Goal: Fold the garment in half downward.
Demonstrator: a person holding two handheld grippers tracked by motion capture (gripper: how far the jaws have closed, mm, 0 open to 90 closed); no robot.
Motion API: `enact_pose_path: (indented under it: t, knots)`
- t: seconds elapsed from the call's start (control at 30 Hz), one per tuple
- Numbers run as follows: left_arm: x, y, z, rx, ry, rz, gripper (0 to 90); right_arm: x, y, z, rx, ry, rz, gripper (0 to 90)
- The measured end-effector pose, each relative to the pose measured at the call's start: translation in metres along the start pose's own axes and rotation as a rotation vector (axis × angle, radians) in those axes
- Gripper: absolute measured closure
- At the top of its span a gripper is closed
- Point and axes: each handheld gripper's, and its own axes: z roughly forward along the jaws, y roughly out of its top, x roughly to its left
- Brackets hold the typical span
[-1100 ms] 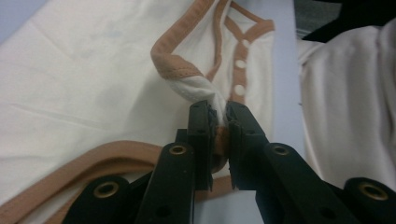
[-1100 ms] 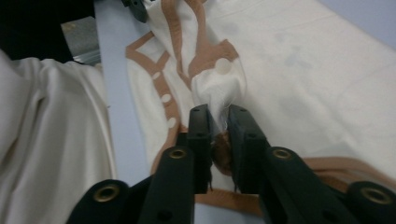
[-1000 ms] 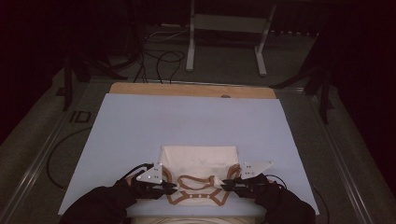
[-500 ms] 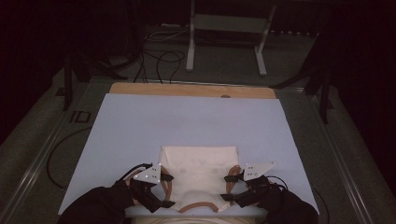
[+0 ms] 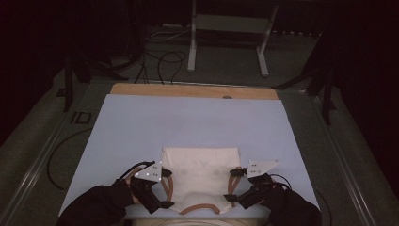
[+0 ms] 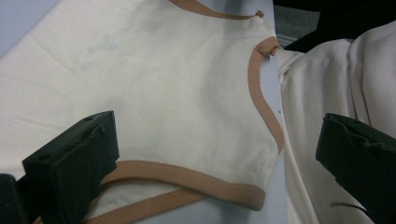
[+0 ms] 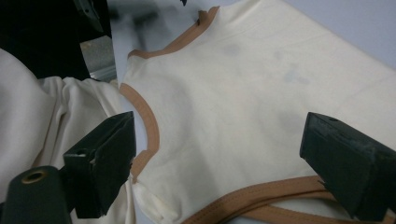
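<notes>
My left gripper [image 5: 157, 195] and right gripper [image 5: 235, 186] flank the top [image 5: 200, 176] on the bench [image 5: 141, 122]. Both sets of fingers have just been opening and stand apart, gripping nothing.

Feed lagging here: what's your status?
Both grippers, left and right, just opened, nothing between jaws. Top flat on mat. Nothing in the way.

Pale blue table cover [image 5: 197, 122], wooden table edge [image 5: 188, 90], metal stand [image 5: 230, 28], floor cables [image 5: 160, 59]
</notes>
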Motion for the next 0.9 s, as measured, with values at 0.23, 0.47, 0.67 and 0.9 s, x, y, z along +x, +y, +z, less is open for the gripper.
enact_pose_path:
  t: [0.23,0.47,0.67,0.9]
  knots:
    - [0.007,0.009,-0.005,-0.014,0.014,0.011,0.0,-0.006,0.008,-0.007,-0.031,-0.021,0.001,10.3]
    - [0.017,0.020,-0.011,-0.041,0.048,0.012,0.1,-0.016,0.019,-0.014,-0.062,-0.050,-0.017,10.5]
    - [0.025,0.028,-0.015,-0.057,0.074,0.001,0.8,-0.024,0.026,-0.016,-0.071,-0.065,-0.020,10.7]
    - [0.038,0.035,-0.018,-0.066,0.102,-0.001,0.8,-0.037,0.035,-0.014,-0.089,-0.082,-0.015,10.7]
